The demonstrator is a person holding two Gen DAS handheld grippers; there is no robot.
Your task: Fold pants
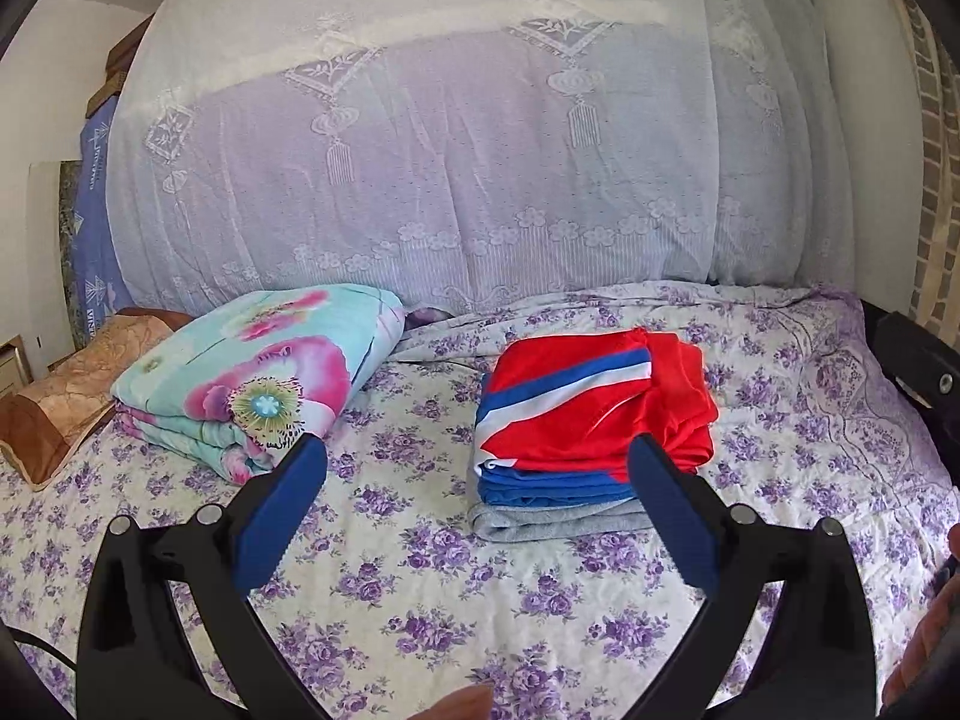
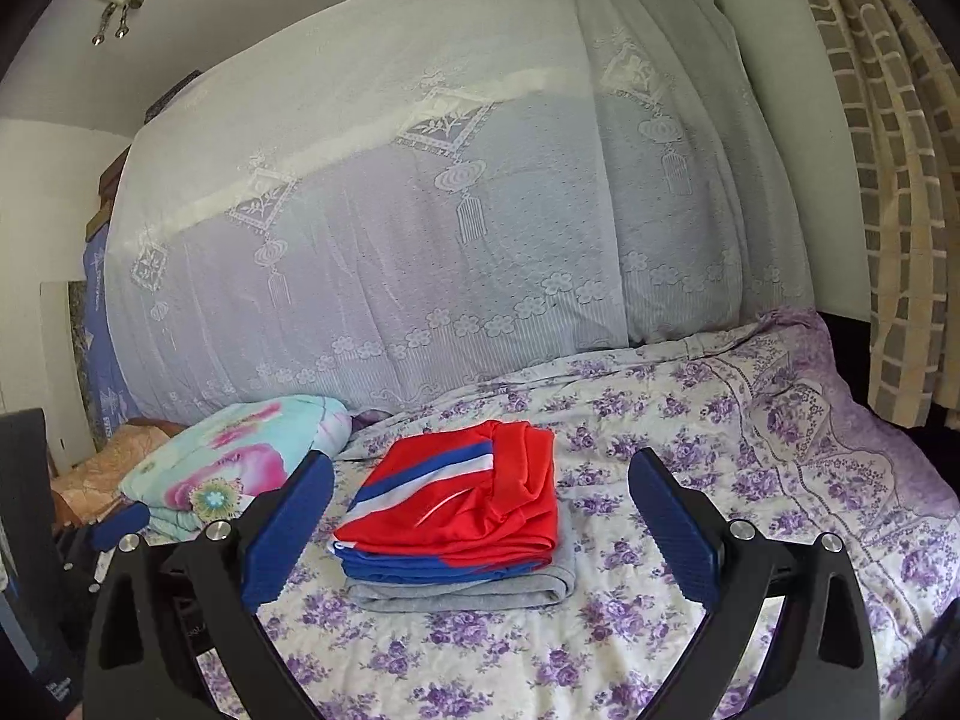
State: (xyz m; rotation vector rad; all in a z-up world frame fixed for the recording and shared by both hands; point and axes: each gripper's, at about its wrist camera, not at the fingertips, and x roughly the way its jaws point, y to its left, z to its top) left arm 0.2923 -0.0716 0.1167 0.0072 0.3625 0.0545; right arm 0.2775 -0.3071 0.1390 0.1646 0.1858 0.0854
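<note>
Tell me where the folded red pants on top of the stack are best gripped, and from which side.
Grip the red pants at their near folded edge, coming in low from the front. That edge faces both open claws, left claw and right claw, and its layers lie flat above the blue garment and the grey garment, so a shallow pinch probably takes only the red.

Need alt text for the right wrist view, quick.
Open right tongs frame a folded stack of clothes on a purple-flowered bedsheet: red pants with blue and white stripes on top, grey at the bottom. A folded floral quilt lies to its left.
</note>
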